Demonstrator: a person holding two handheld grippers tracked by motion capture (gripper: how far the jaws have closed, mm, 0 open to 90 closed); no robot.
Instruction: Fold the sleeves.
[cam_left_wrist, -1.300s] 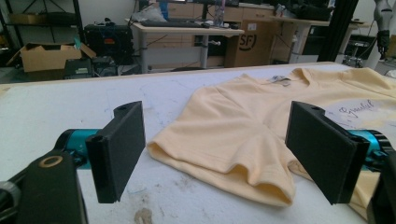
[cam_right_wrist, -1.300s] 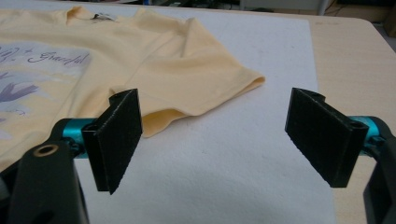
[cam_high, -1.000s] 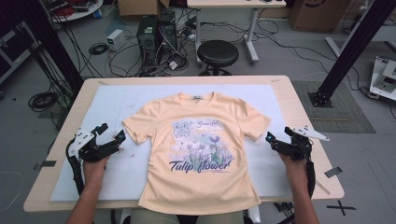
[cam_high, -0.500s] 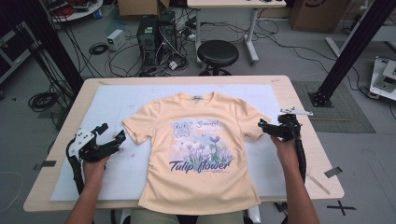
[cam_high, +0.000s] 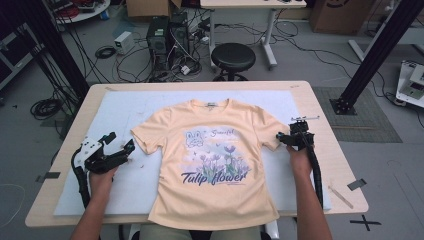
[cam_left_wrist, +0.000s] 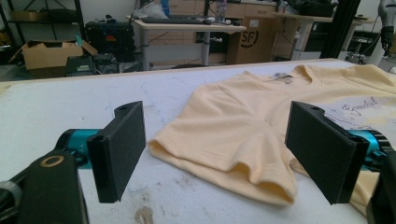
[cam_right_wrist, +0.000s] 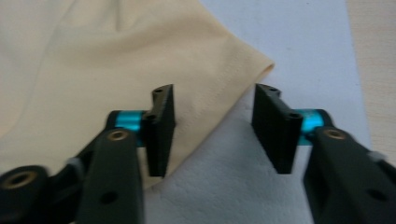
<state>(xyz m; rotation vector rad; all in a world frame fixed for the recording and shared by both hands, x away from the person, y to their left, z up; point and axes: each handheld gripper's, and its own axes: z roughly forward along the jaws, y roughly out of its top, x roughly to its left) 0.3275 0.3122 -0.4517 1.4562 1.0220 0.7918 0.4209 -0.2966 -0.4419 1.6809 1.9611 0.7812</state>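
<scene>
Workshop clutter behind; wooden worktop under white mat. Peach T-shirt spread flat, print up, centred on mat, nothing folded yet. Right gripper at sleeve hem; jaws have just been closing, now half shut, straddling hem edge, pads not yet pressing cloth. Left gripper parked just off other sleeve, jaws wide, empty. Judgement: very start, first pinch forming; all folding remains.

A lab workroom
Computer towers, loose cables, desks, cardboard boxes and a stool.
</scene>
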